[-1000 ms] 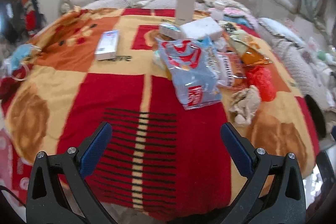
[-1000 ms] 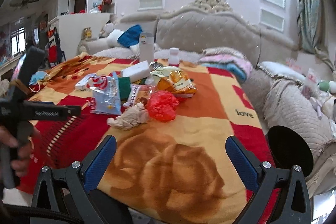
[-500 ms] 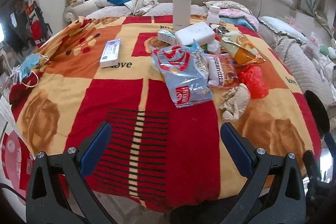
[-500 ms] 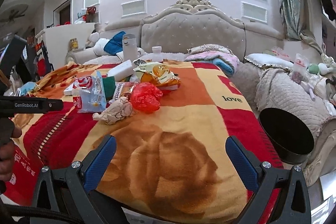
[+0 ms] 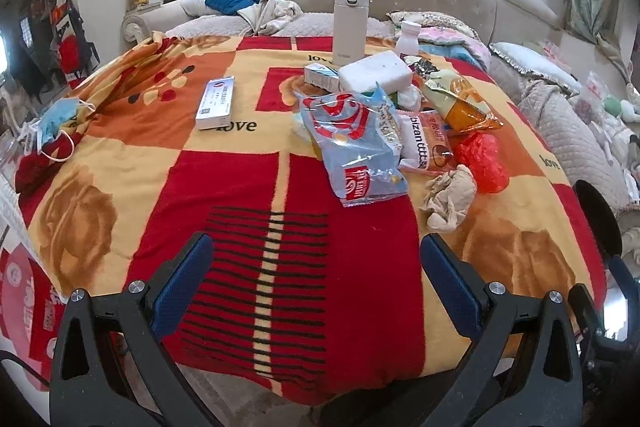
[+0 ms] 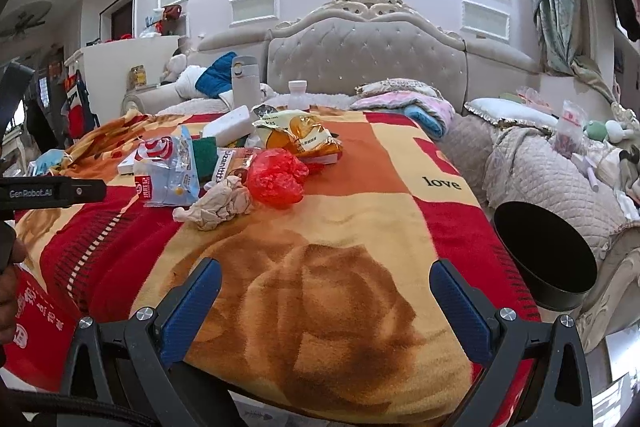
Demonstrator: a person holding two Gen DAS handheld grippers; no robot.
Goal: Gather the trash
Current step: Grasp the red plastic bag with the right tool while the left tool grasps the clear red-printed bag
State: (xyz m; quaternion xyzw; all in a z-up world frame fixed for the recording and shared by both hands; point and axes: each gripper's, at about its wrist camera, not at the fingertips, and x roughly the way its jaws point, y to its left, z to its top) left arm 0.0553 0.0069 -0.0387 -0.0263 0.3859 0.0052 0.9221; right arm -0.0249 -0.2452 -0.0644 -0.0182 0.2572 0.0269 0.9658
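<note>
On the "love" blanket (image 5: 224, 187), "bizan" packet (image 5: 425, 143); both tools (image 5: 316, 267) (image 6: 326, 293) wide, empty.

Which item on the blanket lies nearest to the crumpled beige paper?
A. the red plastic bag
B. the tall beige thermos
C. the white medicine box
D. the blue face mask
A: in the right wrist view the red plastic bag sits right beside the crumpled beige paper, while the other items lie much farther off on the blanket.
</note>
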